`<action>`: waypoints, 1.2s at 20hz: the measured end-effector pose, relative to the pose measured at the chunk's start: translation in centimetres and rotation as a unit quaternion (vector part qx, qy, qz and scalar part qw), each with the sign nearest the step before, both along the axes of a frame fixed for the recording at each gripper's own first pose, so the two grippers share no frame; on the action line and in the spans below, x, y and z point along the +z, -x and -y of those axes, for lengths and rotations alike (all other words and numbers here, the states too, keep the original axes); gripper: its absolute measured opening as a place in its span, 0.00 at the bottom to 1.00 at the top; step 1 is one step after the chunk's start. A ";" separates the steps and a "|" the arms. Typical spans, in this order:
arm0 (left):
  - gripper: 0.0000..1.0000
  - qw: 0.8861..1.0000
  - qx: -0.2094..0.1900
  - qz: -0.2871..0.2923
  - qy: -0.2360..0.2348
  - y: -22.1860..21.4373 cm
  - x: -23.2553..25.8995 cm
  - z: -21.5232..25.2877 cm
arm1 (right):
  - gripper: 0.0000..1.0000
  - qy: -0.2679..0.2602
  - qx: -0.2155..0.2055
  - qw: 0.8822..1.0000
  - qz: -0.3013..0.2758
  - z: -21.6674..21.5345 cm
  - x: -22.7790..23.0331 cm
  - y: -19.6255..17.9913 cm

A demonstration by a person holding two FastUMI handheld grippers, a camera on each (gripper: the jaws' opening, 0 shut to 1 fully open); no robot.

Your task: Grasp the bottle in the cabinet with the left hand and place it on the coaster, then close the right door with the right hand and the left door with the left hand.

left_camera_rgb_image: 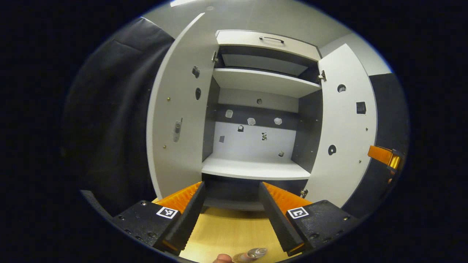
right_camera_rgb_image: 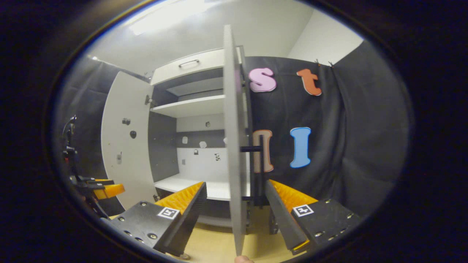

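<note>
In the left gripper view our left tongs stand wide apart with nothing between them, their ridged inner faces hanging over the pale wood-grain tabletop. At the very near edge of that tabletop we see the clear, shiny top of the bottle, just beside a fingertip; whether a coaster lies under it we cannot tell.

Beyond the tabletop stands the cabinet, flat white panels with dark inner side walls. Its near shelf is a smooth white board, a second white shelf runs above it, and a drawer front with a thin metal handle caps the top. Small stickers dot the back wall. The left door swings fully open to the left and the right door fully open to the right, both matte white with small hinges and round marks. Past the right door's edge the other tongs show far off.

In the right gripper view our right tongs are also spread wide, and the thin edge of the right door rises upright between the two fingers; we cannot tell whether either finger touches it. A dark bar handle juts from the door's right face. To the far left, the left door stands open, with the left tongs near its foot.
</note>
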State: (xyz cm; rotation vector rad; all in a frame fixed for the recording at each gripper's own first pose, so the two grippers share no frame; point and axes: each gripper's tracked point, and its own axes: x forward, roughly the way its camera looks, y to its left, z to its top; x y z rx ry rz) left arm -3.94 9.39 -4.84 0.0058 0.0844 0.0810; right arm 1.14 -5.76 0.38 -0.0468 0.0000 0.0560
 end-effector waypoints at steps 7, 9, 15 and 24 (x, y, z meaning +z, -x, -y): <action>0.93 0.998 0.054 0.010 -0.009 1.7 1.4 -6.8 | 0.98 -0.021 0.008 1.000 0.017 -2.4 1.3 -0.5; 0.93 0.998 0.066 0.016 -0.007 2.0 1.9 -8.3 | 0.98 -0.015 0.006 1.000 0.015 -2.7 1.2 -0.5; 0.90 0.996 0.083 0.019 -0.003 1.8 2.5 -11.7 | 0.99 -0.025 -0.010 1.000 0.015 -3.6 1.2 -0.5; 0.95 0.998 0.059 0.026 -0.004 0.9 3.2 -12.9 | 0.98 -0.035 0.038 0.999 0.014 -11.3 0.6 -1.7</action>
